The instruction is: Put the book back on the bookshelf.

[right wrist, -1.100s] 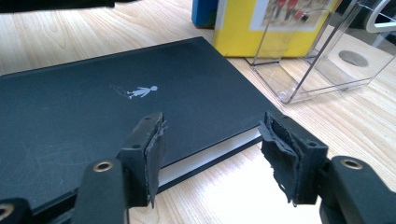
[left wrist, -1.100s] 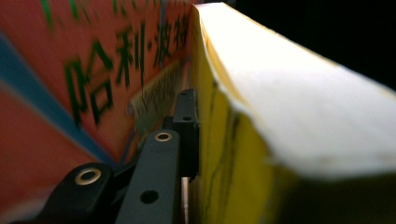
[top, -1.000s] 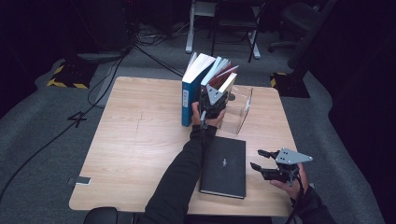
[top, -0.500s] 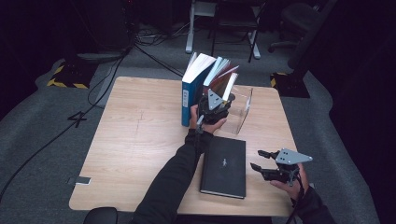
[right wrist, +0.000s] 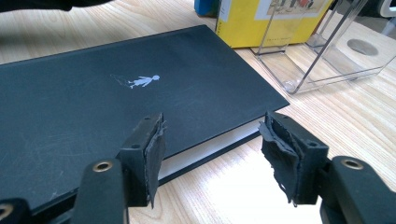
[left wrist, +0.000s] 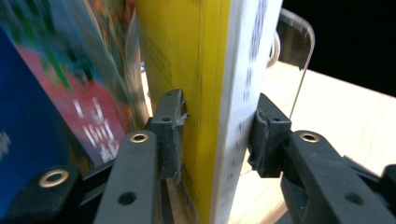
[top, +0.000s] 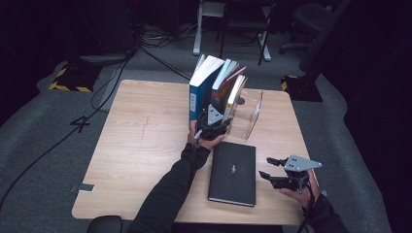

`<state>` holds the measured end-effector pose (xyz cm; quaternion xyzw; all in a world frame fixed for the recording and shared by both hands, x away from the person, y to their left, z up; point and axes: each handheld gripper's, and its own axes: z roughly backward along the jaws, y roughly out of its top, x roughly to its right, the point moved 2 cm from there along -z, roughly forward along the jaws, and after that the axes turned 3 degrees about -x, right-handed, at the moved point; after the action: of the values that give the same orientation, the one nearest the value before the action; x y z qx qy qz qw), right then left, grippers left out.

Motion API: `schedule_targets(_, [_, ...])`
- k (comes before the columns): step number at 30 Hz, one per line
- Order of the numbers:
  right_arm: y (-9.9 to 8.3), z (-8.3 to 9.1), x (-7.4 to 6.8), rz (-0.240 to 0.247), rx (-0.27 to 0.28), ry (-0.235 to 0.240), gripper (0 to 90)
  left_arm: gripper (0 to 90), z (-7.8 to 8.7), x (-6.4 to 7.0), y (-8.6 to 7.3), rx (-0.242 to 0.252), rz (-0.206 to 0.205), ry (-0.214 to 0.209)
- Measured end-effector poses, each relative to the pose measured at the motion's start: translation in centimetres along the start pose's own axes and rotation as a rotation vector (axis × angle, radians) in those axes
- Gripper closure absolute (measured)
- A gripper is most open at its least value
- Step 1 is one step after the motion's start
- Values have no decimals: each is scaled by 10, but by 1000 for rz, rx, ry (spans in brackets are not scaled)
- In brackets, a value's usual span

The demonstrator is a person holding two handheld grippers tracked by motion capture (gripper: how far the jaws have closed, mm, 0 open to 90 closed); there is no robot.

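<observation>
Nearest the person, the right gripper (top: 278, 171) is held with its jaws spread and nothing between them, just right of the black book (top: 233, 173), which lies flat on the table (top: 136, 145). In the right gripper view the jaws (right wrist: 210, 149) are seen apart, level with that book's (right wrist: 116, 102) near corner but not touching it.

Farther out, just beyond the black book, the yellow book (left wrist: 210, 93) is clamped at its lower spine by the left gripper (top: 217, 122), one pad on the yellow cover and the other on the white side. It is stood upright at the right end of a row of books (top: 214, 82), with a blue book (top: 198, 94) at the left end and a clear plastic bookend (top: 250, 111) just to its right.

Several risks are judged from here. If the yellow book is pulled or tilted sharply, the leaning neighbours could be dragged over, since they are pressed against it. Because the grip is low and narrow, the book could be twisted out of the pads. The light bookend could also be knocked aside.

The yellow book is seen as a thin paperback with a bright yellow cover, a white edge with dark lettering, and a pale page block at the top.
</observation>
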<state>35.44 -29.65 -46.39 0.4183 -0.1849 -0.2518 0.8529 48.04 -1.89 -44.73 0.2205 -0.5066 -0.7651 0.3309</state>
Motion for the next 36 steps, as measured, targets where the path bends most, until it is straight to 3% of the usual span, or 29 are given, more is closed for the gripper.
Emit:
schedule_targets(9, [-1,-3,-2,10,-13,7,401,676,-7,1,8,15,32,75])
schedule_targets(12, [-1,-3,-1,11,-14,5,400,681,-11,1,10,17,19,85])
schedule_targets(20, [-1,-3,-1,11,-13,3,399,672,-5,0,2,-16,-6,79])
schedule_targets(23, [-1,-4,-2,15,-19,6,399,691,0,2,-3,-33,-31,113])
schedule_targets(24, [-1,-5,-2,16,-22,7,399,720,3,0,-5,-31,-24,131])
schedule_targets(28, [-2,-6,-2,17,-27,9,399,751,7,-2,-10,-10,-2,133])
schedule_targets(33, [-2,-7,-3,22,-31,12,399,751,5,2,-12,5,-7,176])
schedule_targets(36, [-2,-7,-4,24,-36,15,399,749,1,10,-10,4,-28,271])
